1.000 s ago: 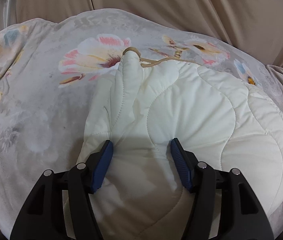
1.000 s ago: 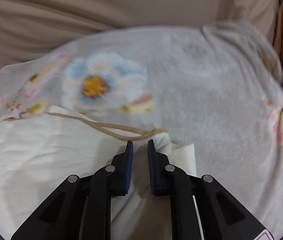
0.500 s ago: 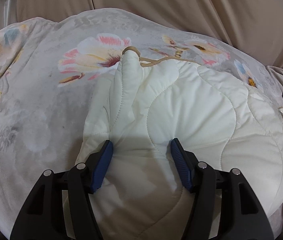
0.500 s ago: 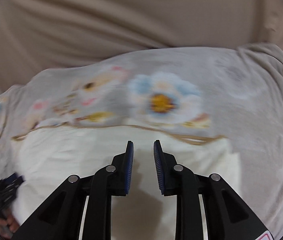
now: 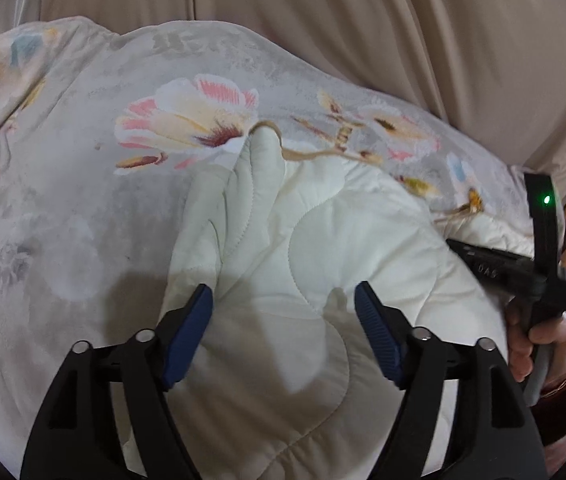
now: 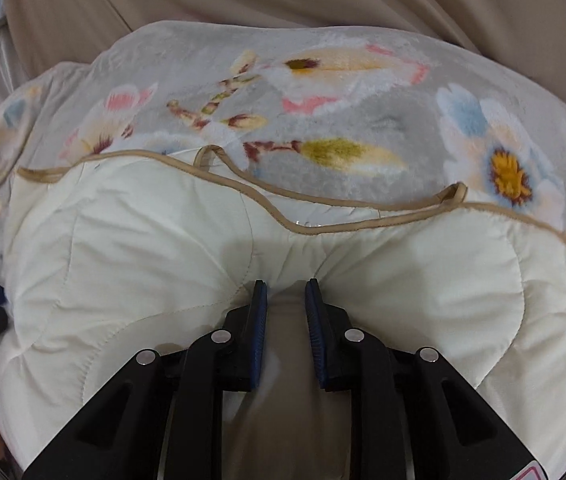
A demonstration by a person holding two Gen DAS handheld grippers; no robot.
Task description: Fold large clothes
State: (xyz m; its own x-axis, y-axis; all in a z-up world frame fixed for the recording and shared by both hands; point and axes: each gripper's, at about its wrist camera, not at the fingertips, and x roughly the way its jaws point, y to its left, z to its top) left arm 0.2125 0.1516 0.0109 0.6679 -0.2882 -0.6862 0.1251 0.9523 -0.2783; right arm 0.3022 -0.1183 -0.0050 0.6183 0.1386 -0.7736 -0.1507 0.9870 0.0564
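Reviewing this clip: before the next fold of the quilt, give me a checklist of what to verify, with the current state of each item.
1. Left gripper open over the cream quilted side: ok.
2. Left gripper gripping fabric: not ok, fingers apart.
3. Right gripper closed on fabric: cannot tell; narrow gap, quilt bunched between fingers.
4. Tan binding edge visible for alignment: ok, but wavy.
5. Folded layer flat: not ok, a ridge stands up.
6. Floral side spread underneath: ok.
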